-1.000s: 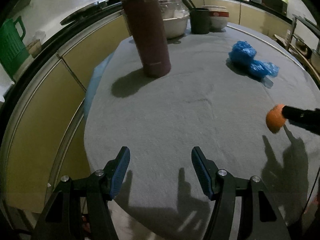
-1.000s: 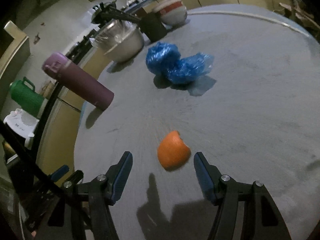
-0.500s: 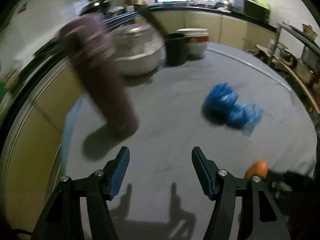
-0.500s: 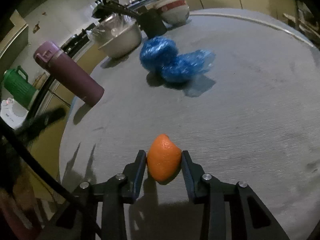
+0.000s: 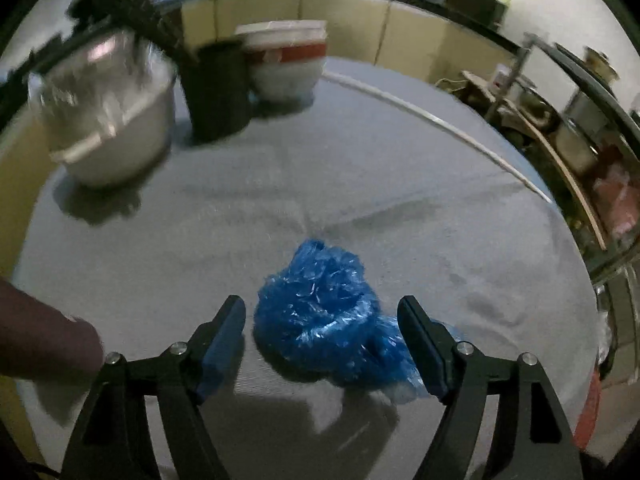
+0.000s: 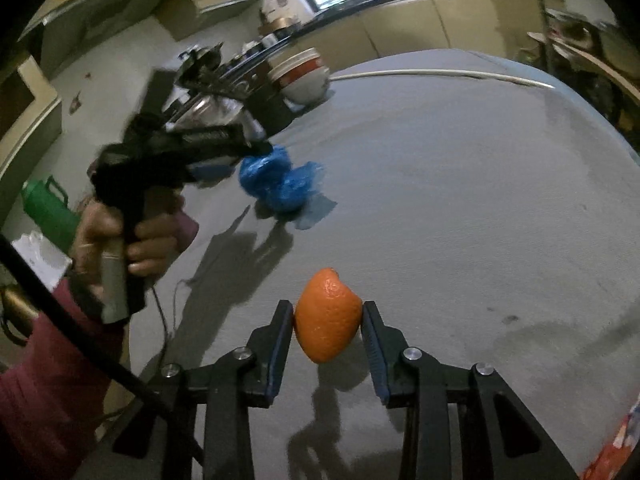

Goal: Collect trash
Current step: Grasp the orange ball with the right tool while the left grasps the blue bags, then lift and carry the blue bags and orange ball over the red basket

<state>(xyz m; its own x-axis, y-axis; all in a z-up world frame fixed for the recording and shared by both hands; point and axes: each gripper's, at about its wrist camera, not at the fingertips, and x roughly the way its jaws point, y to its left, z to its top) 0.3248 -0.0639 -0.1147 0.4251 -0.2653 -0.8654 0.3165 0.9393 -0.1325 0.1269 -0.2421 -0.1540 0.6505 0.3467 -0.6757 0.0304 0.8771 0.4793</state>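
My right gripper [image 6: 327, 322] is clenched on a piece of orange citrus peel [image 6: 328, 315], its blue-lined pads pressing the peel from both sides just above the grey cloth-covered round table [image 6: 460, 200]. My left gripper [image 5: 322, 334] has its jaws spread and widening, with a crumpled blue plastic bag [image 5: 320, 320] lying on the table between them; the pads stand clear of it on either side, so nothing is gripped there. Seen from the right wrist camera, the same blue bag [image 6: 282, 184] sits toward the far left of the table, well apart from the peel, with my left hand [image 6: 124, 236] holding the left gripper's handle over it. Behind the bag, near the table's far edge, stand a metal bowl covered with clear film [image 5: 108, 120], a dark cylindrical container [image 5: 218, 88] and a white bowl with a red band [image 5: 286, 60]. A maroon flask [image 5: 40, 336] shows at the left edge of the left wrist view.
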